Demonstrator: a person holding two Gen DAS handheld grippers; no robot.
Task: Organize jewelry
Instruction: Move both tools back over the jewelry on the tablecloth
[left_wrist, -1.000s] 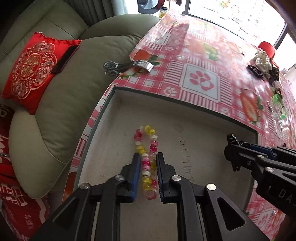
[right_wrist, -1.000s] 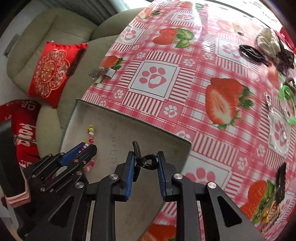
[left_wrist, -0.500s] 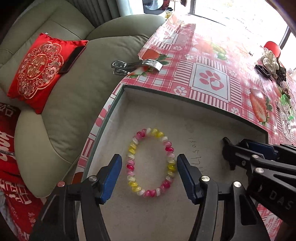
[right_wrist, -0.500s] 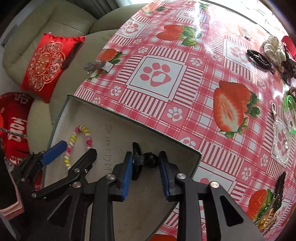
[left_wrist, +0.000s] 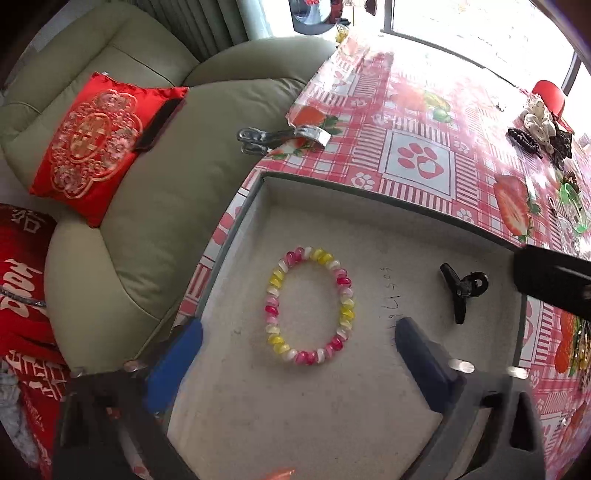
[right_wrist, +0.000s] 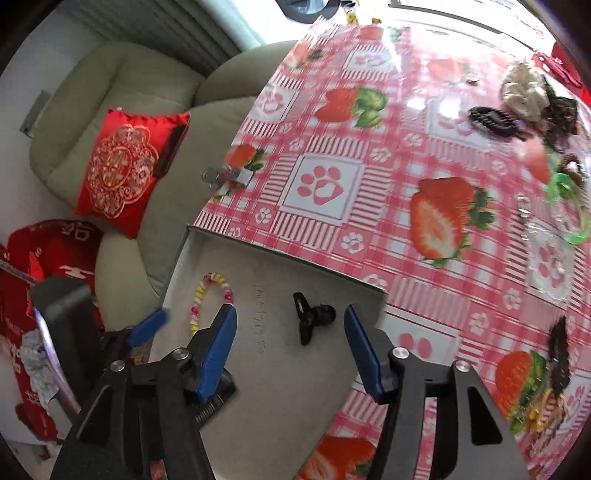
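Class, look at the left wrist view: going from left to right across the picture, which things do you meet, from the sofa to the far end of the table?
Red embroidered cushion → metal clip → beaded bracelet → black claw hair clip → green bangle.

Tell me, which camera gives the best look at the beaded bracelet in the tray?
The left wrist view. There the bracelet lies whole as an open oval on the tray floor, every pink, yellow and white bead clear. In the right wrist view it is small, and a blue finger of the tongs hides its lower end.
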